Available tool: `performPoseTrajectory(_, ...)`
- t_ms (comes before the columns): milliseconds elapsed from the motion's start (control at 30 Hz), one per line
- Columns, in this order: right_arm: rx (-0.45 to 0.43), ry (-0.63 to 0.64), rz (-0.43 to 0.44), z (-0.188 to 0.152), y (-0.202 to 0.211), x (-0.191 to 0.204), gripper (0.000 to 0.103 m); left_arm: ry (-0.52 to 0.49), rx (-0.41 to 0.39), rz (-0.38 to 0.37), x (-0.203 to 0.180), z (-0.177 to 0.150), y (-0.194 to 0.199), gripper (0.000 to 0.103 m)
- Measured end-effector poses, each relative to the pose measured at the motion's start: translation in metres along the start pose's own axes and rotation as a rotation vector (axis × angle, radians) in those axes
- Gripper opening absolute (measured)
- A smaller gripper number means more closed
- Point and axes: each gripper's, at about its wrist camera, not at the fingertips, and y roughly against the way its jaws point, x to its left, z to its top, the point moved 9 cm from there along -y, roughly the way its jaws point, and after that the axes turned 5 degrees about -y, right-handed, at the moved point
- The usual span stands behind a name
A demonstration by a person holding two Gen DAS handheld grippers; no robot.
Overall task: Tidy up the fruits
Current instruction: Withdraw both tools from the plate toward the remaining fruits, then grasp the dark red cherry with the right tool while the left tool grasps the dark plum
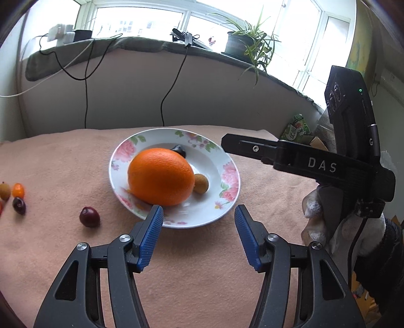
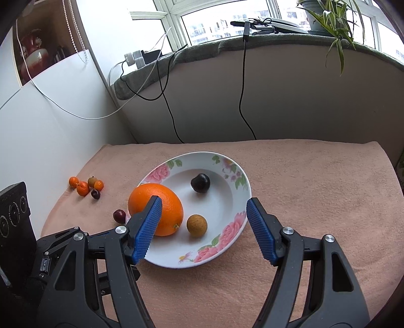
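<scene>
Right wrist: orange (image 2: 155,209) behind open tongs (image 2: 204,228).

Bare blanket (image 2: 315,176) right of plate (image 2: 228,195), orange (image 2: 155,209) crowding its left (fruit cluster (image 2: 87,186) beyond)

Orange (image 2: 155,209), longan (image 2: 197,225), dark cherry (image 2: 200,183) in plate (image 2: 228,199) (floral rim).

A wide window (image 2: 227,22) runs along the far side, bright with daylight. Below it a curved sill (image 2: 252,43) is covered with grey-green cloth. A potted plant (image 1: 242,43) stands on the sill, near a white power strip (image 2: 135,59) and black cables (image 2: 242,88) that hang down the pale wall (image 2: 303,101). A pink blanket (image 2: 315,189) covers the table.
</scene>
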Motion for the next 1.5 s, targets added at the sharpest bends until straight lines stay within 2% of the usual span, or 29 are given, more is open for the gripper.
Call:
performPoseTrajectory(167, -0.029, 0.046, 0.003, 0.001, 0.004, 0.016, 0.075, 0.041, 0.003, 0.045, 0.028, -0.008, 0.013, 0.058)
performPoseTrajectory(233, -0.039, 0.075, -0.005, 0.002, 0.005, 0.024, 0.085, 0.050, -0.003, 0.068, 0.039, -0.011, 0.020, 0.058)
performPoseTrajectory(367, -0.050, 0.141, -0.005, 0.005, 0.007, 0.042, 0.086, 0.077, -0.012, 0.114, 0.064, -0.017, 0.034, 0.059)
performPoseTrajectory(667, 0.025, 0.269, 0.042, -0.006, -0.009, 0.088, 0.086, 0.144, -0.013, 0.206, 0.121, -0.032, 0.051, 0.059)
performPoseTrajectory(1067, 0.123, 0.467, 0.090, -0.037, -0.035, 0.145, 0.086, 0.217, -0.017, 0.233, 0.165, -0.046, 0.060, 0.058)
performPoseTrajectory(1100, 0.134, 0.478, 0.095, -0.041, -0.038, 0.149, 0.085, 0.227, -0.017, 0.233, 0.169, -0.047, 0.060, 0.058)
performPoseTrajectory(1333, 0.255, 0.552, 0.118, -0.061, -0.068, 0.163, 0.058, 0.265, -0.026, 0.237, 0.194, -0.048, 0.063, 0.040)
performPoseTrajectory(1433, 0.296, 0.565, 0.113, -0.067, -0.080, 0.163, 0.048, 0.265, -0.018, 0.235, 0.199, -0.046, 0.059, 0.039)
performPoseTrajectory(1500, 0.312, 0.574, 0.107, -0.070, -0.086, 0.163, 0.047, 0.262, -0.014, 0.239, 0.203, -0.045, 0.057, 0.036)
